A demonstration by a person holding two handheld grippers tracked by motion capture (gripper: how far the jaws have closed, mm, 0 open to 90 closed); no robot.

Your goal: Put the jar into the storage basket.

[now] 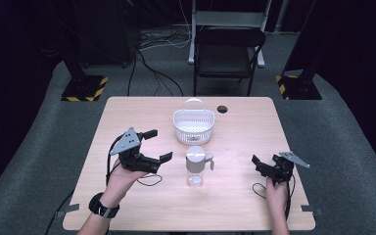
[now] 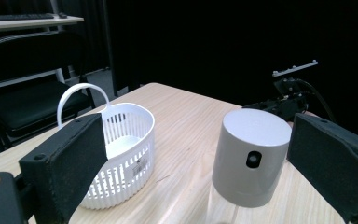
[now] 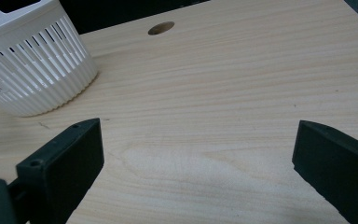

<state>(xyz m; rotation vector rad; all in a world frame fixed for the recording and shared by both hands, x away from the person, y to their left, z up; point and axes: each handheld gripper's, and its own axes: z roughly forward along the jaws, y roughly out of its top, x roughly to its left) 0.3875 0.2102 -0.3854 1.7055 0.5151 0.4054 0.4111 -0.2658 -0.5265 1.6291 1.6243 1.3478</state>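
Observation:
A clear bottle with a grey cylindrical cap [image 1: 196, 165] stands upright at the middle of the wooden table [image 1: 142, 205]. A white slatted basket [image 1: 193, 126] with a hoop handle sits just behind it. My left gripper [image 1: 159, 145] hovers left of the bottle, open, pointing at it without touching. In the left gripper view the grey cap [image 2: 251, 156] stands ahead of the wide-apart jaws of the left gripper [image 2: 198, 140], with the basket [image 2: 121, 154] to its left. My right gripper [image 1: 258, 165] rests open near the right edge. In the right gripper view its jaws frame bare wood around the right gripper [image 3: 198, 158], and the basket [image 3: 37, 70] is at the upper left.
A round cable hole [image 1: 222, 108] lies in the table behind the basket. A black folding chair [image 1: 229, 54] stands beyond the far edge. Stand bases with yellow-black stripes [image 1: 84, 88] sit on the floor at both sides. Thin cables loop from both grippers onto the table.

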